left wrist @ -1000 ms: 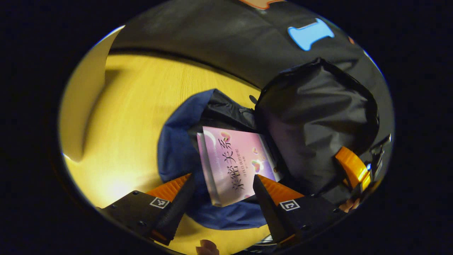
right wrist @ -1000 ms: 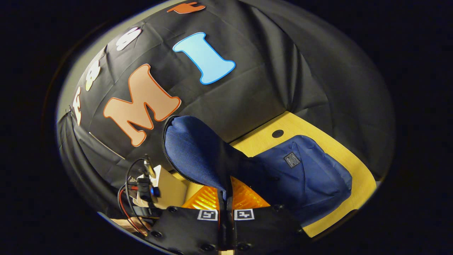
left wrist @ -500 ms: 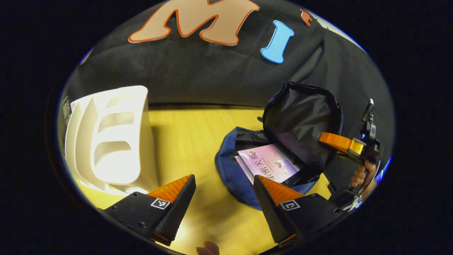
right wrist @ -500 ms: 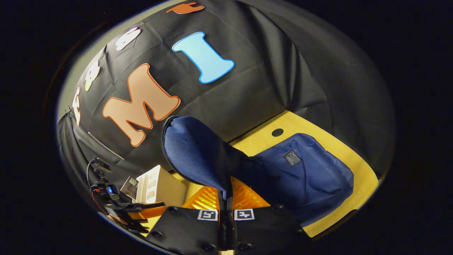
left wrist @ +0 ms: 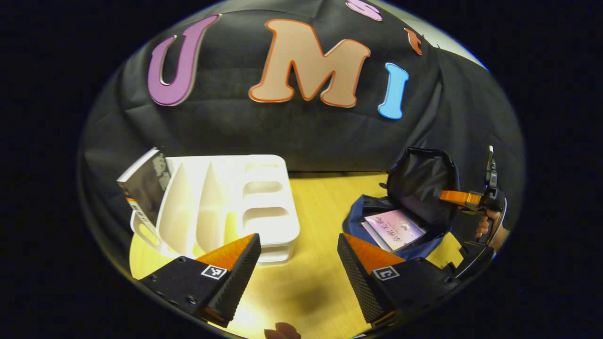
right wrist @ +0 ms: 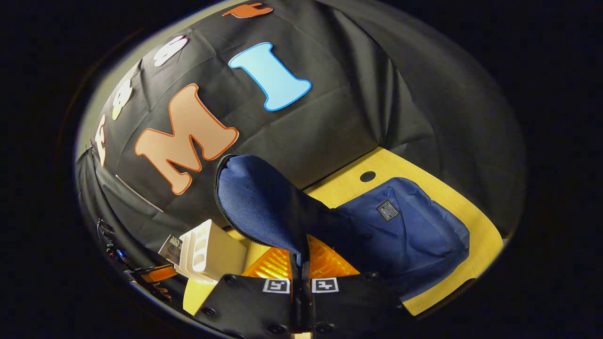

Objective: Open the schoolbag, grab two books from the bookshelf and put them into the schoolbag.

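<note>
While its flap (right wrist: 264,202) is pinched up and away from the body, the schoolbag (left wrist: 400,226) lies open on the table (left wrist: 311,221) at about four o'clock in the left gripper view, its dark lining showing and its mouth facing the shelf side. One book, the pink book (left wrist: 395,229), already lies flat inside the opening, so by this judgement half of the loading is done. In the right gripper view the right gripper (right wrist: 300,263) at six o'clock has its fingers together on the edge of the flap, which rises toward eleven o'clock; the hold appears meant to keep the mouth wide so a book can slide in without catching the cloth. The same gripper, with the hand (left wrist: 483,227) that holds it, is seen farther off at three o'clock in the left gripper view. The left gripper (left wrist: 298,256) at six o'clock there has its fingers well apart and nothing between them, which suits an approach to the next book. The white bookshelf (left wrist: 226,202) stands at nine o'clock on the table, well apart from the bag, with its dividers upright. A dark book (left wrist: 143,188) leans in the outermost slot, its spine outward and its upper part free of the shelf wall, probably the easiest place to grip. The likely next step is a reach to that book. The booth wall (left wrist: 282,127) of black cloth closes the scene at twelve o'clock.
</note>
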Available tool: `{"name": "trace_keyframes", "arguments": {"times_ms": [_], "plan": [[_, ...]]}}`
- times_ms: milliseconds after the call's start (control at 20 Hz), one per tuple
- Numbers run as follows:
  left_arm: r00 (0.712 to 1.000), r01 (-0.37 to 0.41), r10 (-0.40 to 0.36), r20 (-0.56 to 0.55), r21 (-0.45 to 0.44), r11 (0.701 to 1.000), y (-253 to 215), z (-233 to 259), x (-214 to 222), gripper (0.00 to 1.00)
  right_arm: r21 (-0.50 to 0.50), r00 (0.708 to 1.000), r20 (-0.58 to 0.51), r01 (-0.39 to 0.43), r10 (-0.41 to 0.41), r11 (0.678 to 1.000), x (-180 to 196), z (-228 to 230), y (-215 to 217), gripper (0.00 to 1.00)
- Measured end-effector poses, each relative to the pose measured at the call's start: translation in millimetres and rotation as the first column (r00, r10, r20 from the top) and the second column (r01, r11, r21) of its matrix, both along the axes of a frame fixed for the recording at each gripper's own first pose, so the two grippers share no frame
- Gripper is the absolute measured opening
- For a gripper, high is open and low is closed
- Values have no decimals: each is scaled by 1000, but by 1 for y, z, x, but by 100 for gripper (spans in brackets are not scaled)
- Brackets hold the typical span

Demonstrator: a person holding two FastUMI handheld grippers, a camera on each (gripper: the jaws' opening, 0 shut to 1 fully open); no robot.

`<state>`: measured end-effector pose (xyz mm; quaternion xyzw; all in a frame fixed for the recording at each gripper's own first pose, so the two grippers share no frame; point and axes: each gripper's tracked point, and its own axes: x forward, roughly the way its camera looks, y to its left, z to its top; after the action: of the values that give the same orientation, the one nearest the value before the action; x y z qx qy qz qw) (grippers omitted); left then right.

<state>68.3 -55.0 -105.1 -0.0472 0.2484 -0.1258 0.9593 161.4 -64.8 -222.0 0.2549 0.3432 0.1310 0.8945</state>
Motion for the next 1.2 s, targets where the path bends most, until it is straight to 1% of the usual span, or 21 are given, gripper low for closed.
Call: {"name": "trace_keyframes", "arguments": {"times_ms": [200, 300, 400, 500, 600, 650, 750, 950, 1200], "plan": [[994, -102, 101, 45, 39, 994, 63, 18, 1, 95, -5, 1000, -6, 3, -3, 1000, 2, -1, 0, 2], [988, -150, 147, 46, 60, 987, 92, 24, 4, 95, -11, 1000, -6, 1, -1, 1000, 1, -2, 1, 4], [982, -186, 184, 32, 67, 980, 119, 28, 8, 95, -17, 1000, -3, -1, 1, 1000, 1, -1, 2, 3], [980, -198, 197, 19, 76, 977, 143, 31, 13, 95, -23, 1000, -6, 0, 0, 1000, 1, -3, 2, 3], [979, -200, 200, -30, 30, 979, 159, 26, 22, 95, -22, 1000, -6, 4, -4, 1000, 2, -2, 2, 3], [976, -210, 210, -61, 5, 978, 171, 25, 27, 95, -22, 1000, -6, 3, -3, 1000, 2, -3, 2, 3], [969, -234, 231, -87, -29, 972, 193, 23, 48, 96, -25, 1000, -8, 1, -1, 1000, 1, -4, 3, 3], [946, -303, 287, -151, -97, 948, 234, 26, 73, 96, -16, 1000, -11, 10, -11, 1000, 0, -4, 1, 3], [927, -343, 325, -187, -74, 936, 273, 17, 104, 95, -21, 1000, -15, 11, -12, 1000, 1, -4, 2, 3]]}}
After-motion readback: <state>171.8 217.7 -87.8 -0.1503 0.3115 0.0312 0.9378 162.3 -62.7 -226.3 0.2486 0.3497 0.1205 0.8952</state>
